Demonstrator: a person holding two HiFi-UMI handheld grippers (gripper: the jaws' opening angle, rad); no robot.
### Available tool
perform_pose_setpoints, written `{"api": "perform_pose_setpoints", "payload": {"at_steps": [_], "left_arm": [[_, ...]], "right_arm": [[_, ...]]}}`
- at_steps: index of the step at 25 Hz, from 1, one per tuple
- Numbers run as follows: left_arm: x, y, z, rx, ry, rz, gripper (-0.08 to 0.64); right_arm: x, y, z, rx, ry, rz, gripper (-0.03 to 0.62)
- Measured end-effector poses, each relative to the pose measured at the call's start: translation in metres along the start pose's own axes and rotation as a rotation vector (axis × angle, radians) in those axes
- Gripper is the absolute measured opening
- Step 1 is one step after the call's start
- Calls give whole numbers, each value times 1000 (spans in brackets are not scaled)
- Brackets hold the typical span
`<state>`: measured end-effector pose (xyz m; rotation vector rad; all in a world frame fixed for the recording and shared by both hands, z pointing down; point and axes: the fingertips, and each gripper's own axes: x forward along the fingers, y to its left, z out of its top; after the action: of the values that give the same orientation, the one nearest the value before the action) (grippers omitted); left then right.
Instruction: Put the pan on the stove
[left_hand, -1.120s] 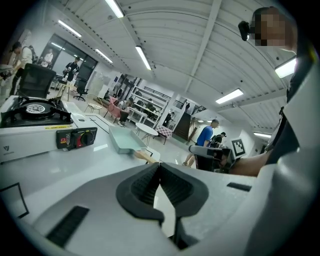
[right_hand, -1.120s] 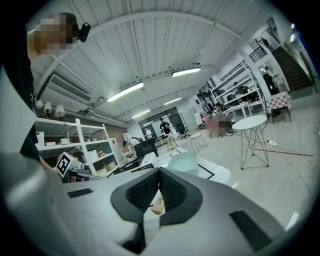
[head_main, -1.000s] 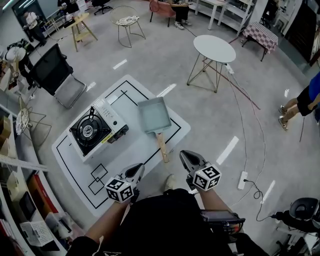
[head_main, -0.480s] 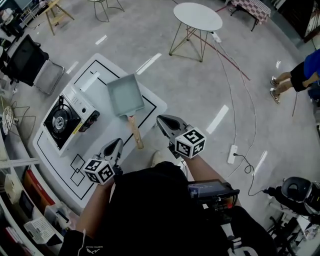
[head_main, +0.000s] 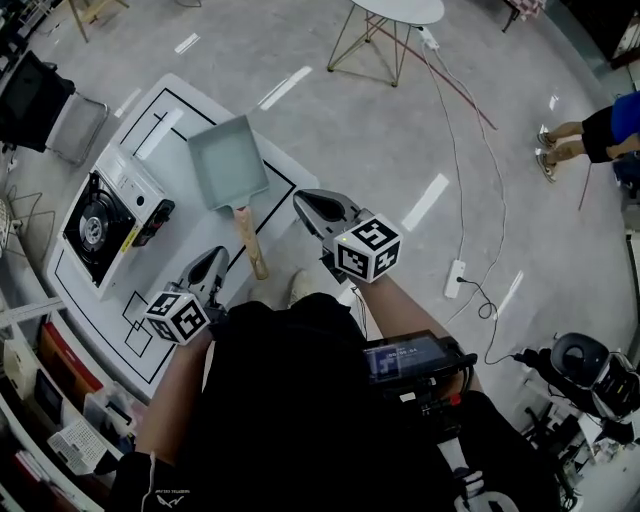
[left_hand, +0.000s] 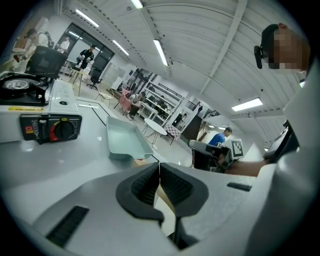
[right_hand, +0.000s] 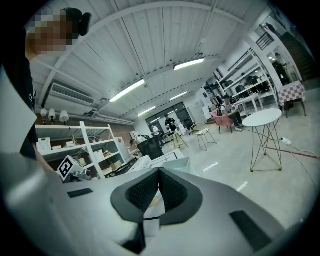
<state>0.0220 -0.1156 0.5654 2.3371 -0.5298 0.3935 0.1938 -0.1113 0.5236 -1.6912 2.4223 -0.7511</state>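
While held by near edge of tabletop (head_main: 165, 160), left gripper (head_main: 216, 254) and right gripper (head_main: 302, 200) both empty, fingers pressed together. Pan (head_main: 228, 160) flat in tabletop middle, wooden handle (head_main: 250, 245) pointing to near edge, between grippers. Stove (head_main: 100, 225) at left end, apart from pan.

the person wears a black short-sleeved shirt (head_main: 290, 410) with small white print at one sleeve hem. the left gripper (head_main: 214, 258) and right gripper (head_main: 308, 203) have smooth grey shells, black ribbed pads (left_hand: 144, 186) and a white cube (head_main: 367, 248) bearing black square markers.
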Motion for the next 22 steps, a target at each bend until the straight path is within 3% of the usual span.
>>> {"api": "perform_pose_setpoints", "payload": {"at_steps": [7,22], "left_arm": [[12,4,-2,-7,36,-29,11],[40,20,-11,-165,107,-47,26]], "right_arm": [[13,-4,-1,16,11,-8,25],[31,-17,-2,51,25,-9,26]]}}
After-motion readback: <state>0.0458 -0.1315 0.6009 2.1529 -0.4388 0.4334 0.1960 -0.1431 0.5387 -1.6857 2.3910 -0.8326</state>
